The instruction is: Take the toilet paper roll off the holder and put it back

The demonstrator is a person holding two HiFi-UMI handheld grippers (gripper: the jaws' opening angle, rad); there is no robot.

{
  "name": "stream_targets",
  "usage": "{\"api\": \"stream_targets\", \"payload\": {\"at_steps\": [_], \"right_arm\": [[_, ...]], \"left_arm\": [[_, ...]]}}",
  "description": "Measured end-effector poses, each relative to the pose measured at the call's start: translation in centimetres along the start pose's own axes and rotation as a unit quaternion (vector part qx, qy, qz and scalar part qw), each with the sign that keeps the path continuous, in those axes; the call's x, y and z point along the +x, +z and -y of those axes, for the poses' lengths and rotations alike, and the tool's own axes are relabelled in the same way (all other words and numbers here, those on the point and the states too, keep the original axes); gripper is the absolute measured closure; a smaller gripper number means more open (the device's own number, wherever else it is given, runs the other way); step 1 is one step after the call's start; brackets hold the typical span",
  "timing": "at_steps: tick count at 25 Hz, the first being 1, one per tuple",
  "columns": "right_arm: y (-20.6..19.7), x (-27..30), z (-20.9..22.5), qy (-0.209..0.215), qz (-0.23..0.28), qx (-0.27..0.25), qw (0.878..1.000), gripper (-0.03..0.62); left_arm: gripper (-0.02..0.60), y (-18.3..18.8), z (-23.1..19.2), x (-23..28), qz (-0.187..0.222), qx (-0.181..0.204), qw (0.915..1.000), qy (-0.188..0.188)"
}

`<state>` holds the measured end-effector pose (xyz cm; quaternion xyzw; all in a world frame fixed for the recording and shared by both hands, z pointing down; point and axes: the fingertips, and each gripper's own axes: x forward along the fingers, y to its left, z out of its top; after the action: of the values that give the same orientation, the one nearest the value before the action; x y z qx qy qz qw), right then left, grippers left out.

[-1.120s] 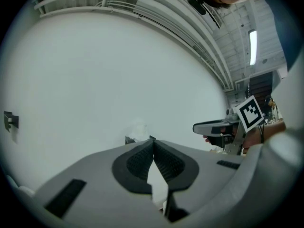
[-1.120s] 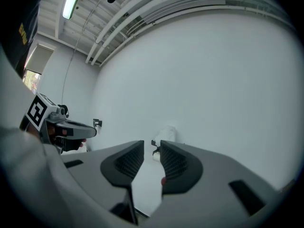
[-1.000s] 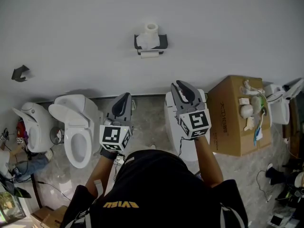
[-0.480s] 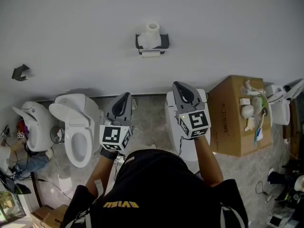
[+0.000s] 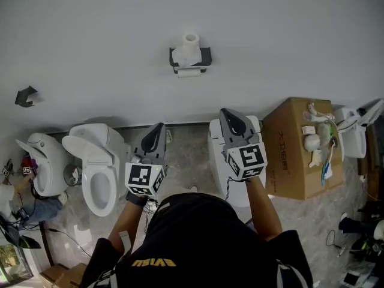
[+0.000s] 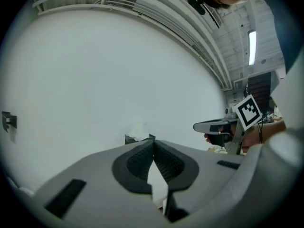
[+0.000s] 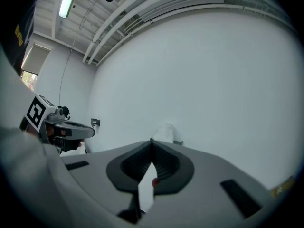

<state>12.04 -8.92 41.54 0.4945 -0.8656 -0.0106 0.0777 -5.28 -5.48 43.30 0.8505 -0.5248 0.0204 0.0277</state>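
Observation:
A white toilet paper roll [image 5: 189, 48] stands upright in a black wall holder [image 5: 206, 57] high on the pale wall, with a loose sheet hanging below. The same roll shows faintly in the left gripper view [image 6: 138, 128] and in the right gripper view [image 7: 166, 131], just beyond the jaw tips. My left gripper [image 5: 158, 128] and right gripper [image 5: 228, 113] are both held well short of the wall, below the holder. Both are shut with nothing between their jaws.
Below the wall stand a white toilet with its lid up [image 5: 99, 161], another toilet [image 5: 43, 161] at the far left and a white unit [image 5: 217, 149] under my right gripper. A cardboard box [image 5: 297, 149] sits at the right. A small black bracket [image 5: 26, 95] is fixed on the wall at left.
The right gripper's jaws have come together. Both grippers have drifted slightly downward in the head view; the roll stays in its holder.

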Motion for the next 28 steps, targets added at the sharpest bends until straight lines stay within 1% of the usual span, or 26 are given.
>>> {"api": "stream_targets", "payload": {"at_steps": [3, 9, 28], "right_arm": [[-0.05, -0.47, 0.31, -0.007, -0.001, 0.003, 1.0, 0.602], [-0.2, -0.76, 0.69, -0.017, -0.006, 0.011, 1.0, 0.602], [-0.08, -0.87, 0.46, -0.015, -0.007, 0.012, 1.0, 0.603]], "left_arm": [[0.571, -0.14, -0.31, -0.17, 0.001, -0.005, 1.0, 0.005], [0.571, -0.49, -0.16, -0.09, -0.002, -0.011, 0.9999, -0.002], [0.571, -0.02, -0.18, -0.27, 0.003, -0.007, 1.0, 0.0]]}}
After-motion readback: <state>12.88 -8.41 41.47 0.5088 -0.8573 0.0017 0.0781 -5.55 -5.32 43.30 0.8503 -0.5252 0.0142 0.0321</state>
